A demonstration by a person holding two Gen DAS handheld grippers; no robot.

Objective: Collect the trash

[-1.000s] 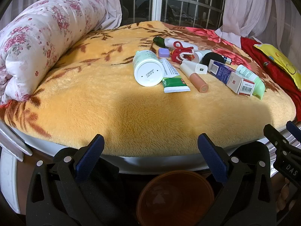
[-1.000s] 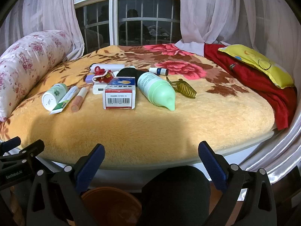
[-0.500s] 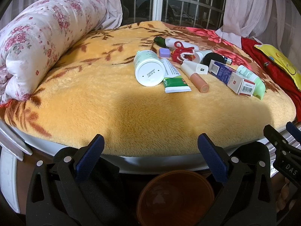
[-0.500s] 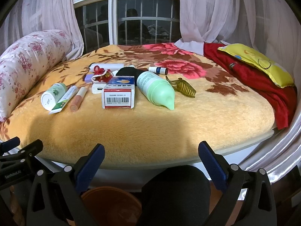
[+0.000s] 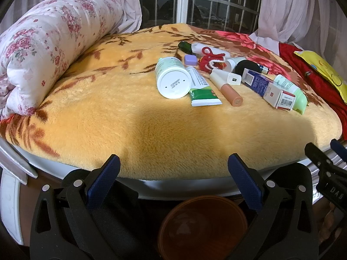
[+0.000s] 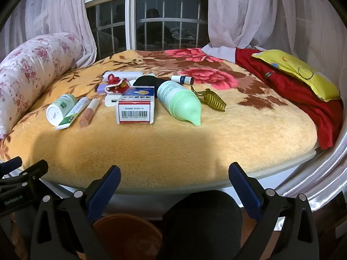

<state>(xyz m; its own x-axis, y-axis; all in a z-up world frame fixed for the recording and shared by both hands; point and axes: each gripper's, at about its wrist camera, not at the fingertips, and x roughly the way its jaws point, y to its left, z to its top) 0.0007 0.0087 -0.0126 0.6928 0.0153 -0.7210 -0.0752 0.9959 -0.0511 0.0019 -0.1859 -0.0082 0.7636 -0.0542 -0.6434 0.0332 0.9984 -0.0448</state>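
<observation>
Lying clustered on bed: white bottle [image 5: 173, 80] on side, green tube [image 5: 201, 87], tan lipstick [image 5: 229, 88], barcoded box [image 6: 135, 108], green-capped bottle [image 6: 180, 103].

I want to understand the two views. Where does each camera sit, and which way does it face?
Left wrist: on the left hand-held gripper, facing the bed from its left end; the right hand-held gripper shows at the right edge.
Right wrist: on the right hand-held gripper, facing the bed's middle and the window; a dark knee below.
Both show the box and bucket.
</observation>
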